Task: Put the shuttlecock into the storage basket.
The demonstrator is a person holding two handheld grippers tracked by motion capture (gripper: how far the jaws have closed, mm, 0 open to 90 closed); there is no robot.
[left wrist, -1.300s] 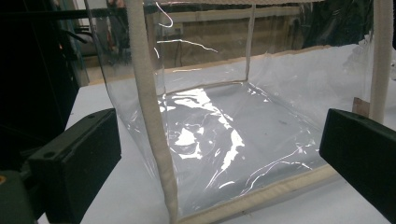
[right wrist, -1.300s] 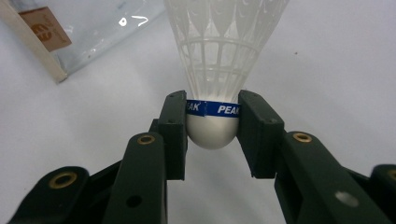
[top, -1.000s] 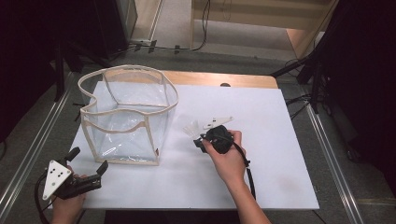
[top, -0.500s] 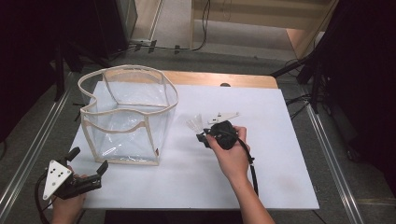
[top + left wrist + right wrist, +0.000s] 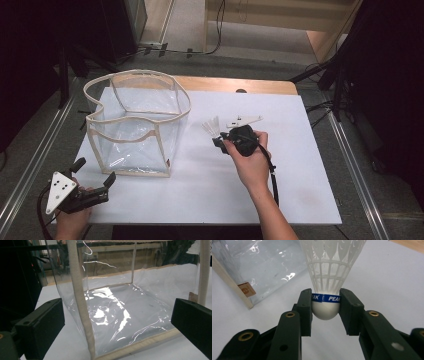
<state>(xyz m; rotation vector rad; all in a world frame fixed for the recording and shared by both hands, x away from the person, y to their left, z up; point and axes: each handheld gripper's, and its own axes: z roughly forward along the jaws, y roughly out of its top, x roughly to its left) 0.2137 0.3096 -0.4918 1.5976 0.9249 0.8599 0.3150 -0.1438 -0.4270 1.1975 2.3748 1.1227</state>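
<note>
A white shuttlecock with a blue band on its cork is clamped at the cork by my right gripper. In the high view that gripper is mid-table, lifted slightly, with the shuttlecock fanning out toward the far left. A clear plastic bag with cream trim stands open on the left of the table. My left gripper rests open near the front left corner, just short of the bag's front corner, jaws wide apart and holding nothing.
The white table top spreads to the right and front of my right hand. A wooden strip edges the far side. Metal rails run along both sides, and dark stands and cables lie on the floor behind.
My right gripper has carried the shuttlecock a little to the right and away from me. The left gripper has stayed where it was.
</note>
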